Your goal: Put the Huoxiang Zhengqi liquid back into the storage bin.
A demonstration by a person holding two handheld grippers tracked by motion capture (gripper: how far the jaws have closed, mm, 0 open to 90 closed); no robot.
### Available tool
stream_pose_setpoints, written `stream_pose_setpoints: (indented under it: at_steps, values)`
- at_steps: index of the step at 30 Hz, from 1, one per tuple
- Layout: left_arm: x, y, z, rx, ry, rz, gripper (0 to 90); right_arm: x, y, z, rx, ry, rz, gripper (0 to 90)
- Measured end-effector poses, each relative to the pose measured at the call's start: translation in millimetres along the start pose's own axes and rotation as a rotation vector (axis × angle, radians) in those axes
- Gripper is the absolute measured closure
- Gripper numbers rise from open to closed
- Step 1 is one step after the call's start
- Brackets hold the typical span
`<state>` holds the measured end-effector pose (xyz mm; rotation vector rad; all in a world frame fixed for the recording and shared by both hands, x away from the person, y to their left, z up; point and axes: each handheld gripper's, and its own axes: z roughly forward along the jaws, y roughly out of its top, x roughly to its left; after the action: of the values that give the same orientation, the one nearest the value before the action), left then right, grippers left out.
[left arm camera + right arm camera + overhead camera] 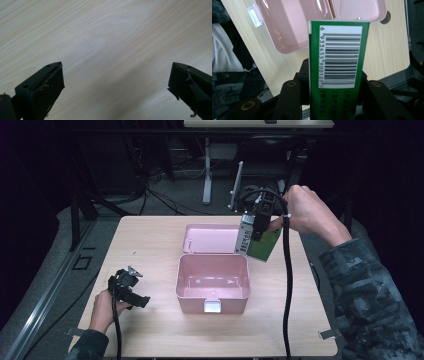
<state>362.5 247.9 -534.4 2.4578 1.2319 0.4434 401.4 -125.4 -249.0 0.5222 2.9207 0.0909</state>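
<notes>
- High view, left side: left gripper is resting low over the desk, well apart from the pink box, taking no part in the work.
- Left gripper view: its fingers are standing wide apart with nothing between them, bare desk underneath.
- High view, centre: the pink box is sitting open on the desk, lid folded back flat behind it, tray looking empty. So the opening step is reading as done.
- High view, right: right gripper is holding the green carton in the air, above the box's far right corner, tilted.
- Right gripper view: fingers are pressing on both sides of the green carton, barcode face towards the camera, pink box lying below and beyond it.
- Judgement: pick-up is done, carry is nearly done. Remaining: lowering the carton into the tray, letting go, probably closing the lid.
</notes>
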Motion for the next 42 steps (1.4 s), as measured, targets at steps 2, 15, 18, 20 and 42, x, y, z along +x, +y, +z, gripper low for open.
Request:
stream_pose_setpoints:
  at_steps: [2, 15, 18, 20, 42]
  values:
    - [-0.3, 0.1, 0.2, 0.0, 0.0, 0.001, 0.1, 2.9, 4.6, 0.2, -0.004, 0.002, -0.014, 63.3]
    - [-0.4, 0.2, 0.3, 0.001, -0.001, 0.006, 0.1, 16.7, 28.7, 11.8, -0.014, 0.021, -0.079, 63.2]
    - [-0.3, 0.2, 0.6, 0.001, -0.002, 0.005, 0.1, 20.2, 33.4, 16.8, -0.013, 0.03, -0.091, 63.3]
    - [-0.7, 0.3, 0.7, 0.002, -0.003, 0.004, 0.1, 23.3, 37.8, 22.7, -0.012, 0.041, -0.106, 63.3]
    - [-1.3, 0.6, 1.8, 0.004, -0.001, 0.007, 0.1, 38.9, 48.7, 80.9, 0.018, 0.136, -0.19, 63.1]
